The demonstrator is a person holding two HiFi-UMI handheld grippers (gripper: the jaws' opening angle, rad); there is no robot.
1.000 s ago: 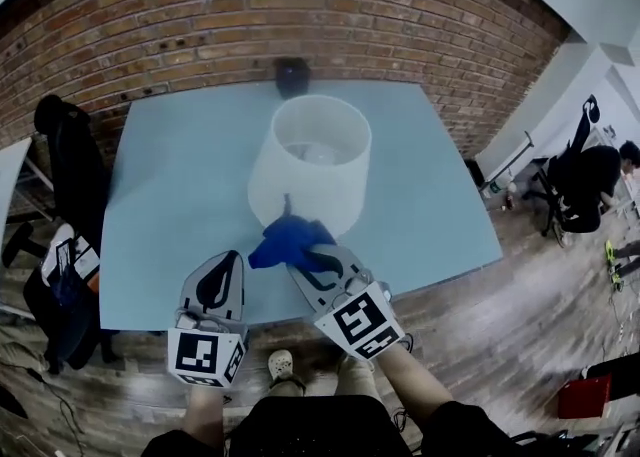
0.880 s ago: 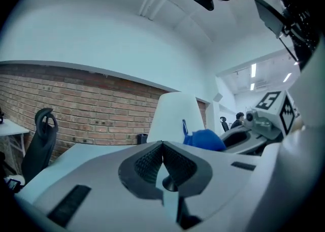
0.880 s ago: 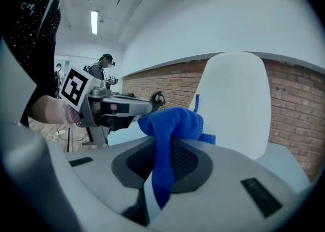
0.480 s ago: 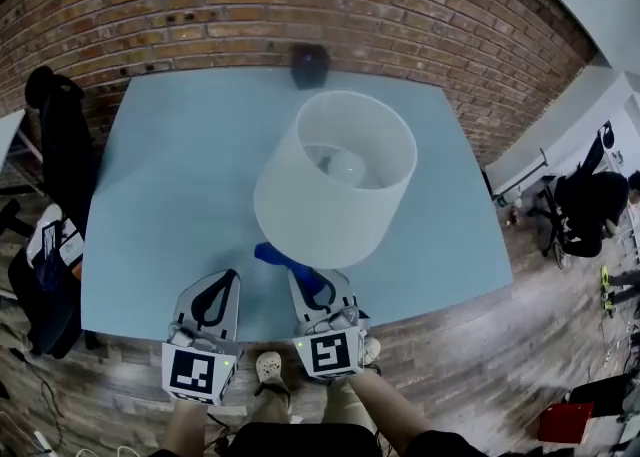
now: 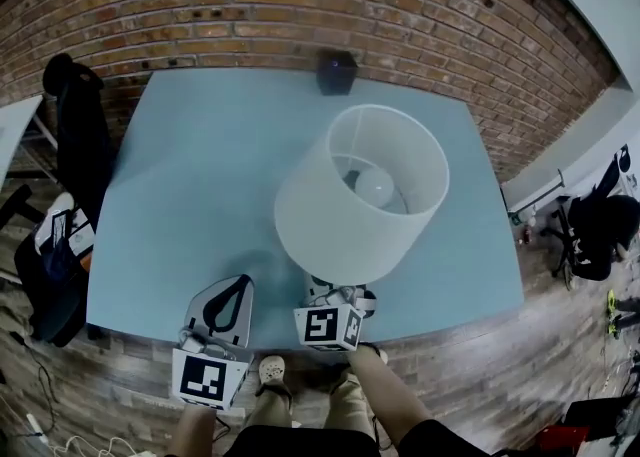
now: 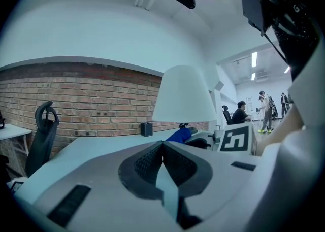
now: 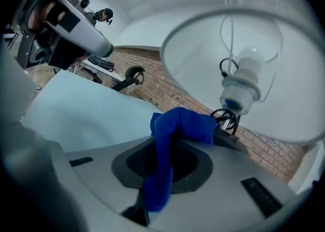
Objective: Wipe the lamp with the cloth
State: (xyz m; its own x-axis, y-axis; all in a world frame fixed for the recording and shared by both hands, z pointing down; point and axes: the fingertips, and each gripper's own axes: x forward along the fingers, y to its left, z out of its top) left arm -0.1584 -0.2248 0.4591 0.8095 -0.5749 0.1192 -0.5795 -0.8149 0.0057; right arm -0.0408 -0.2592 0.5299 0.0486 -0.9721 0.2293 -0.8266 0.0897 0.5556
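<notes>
Currently the white lamp with a drum fabric shade (image 5: 340, 215) stands on the pale blue table (image 5: 190, 165), right of centre, w/ its round white bulb (image 5: 373, 185) showing through the open top of the shade.

The right hand-held gripper (image 5: 325, 293) is at the lamp's near side, tips tucked under the near rim of the shade. Its jaws are pinching the bright blue cloth (image 7: 185, 124). One end hangs down btw. the pads; the rest is bunched over the tips, just beside the black fitting under the bulb socket. Can't tell if cloth and fitting touch. From the right gripper view, the shade's inside spreads overhead.

The left hand-held gripper (image 5: 238, 283) sits over the table's near edge, left of the lamp and apart from it. Its jaws are pressed together w/ nothing btw. them. Its own view shows the cloth and the right gripper's marker cube off to the right, under the shade.

A small black box (image 5: 337, 72) sits at the table's far edge, by the red brick wall (image 5: 250, 5). A black office chair (image 5: 70, 110) stands off the table's left side.
</notes>
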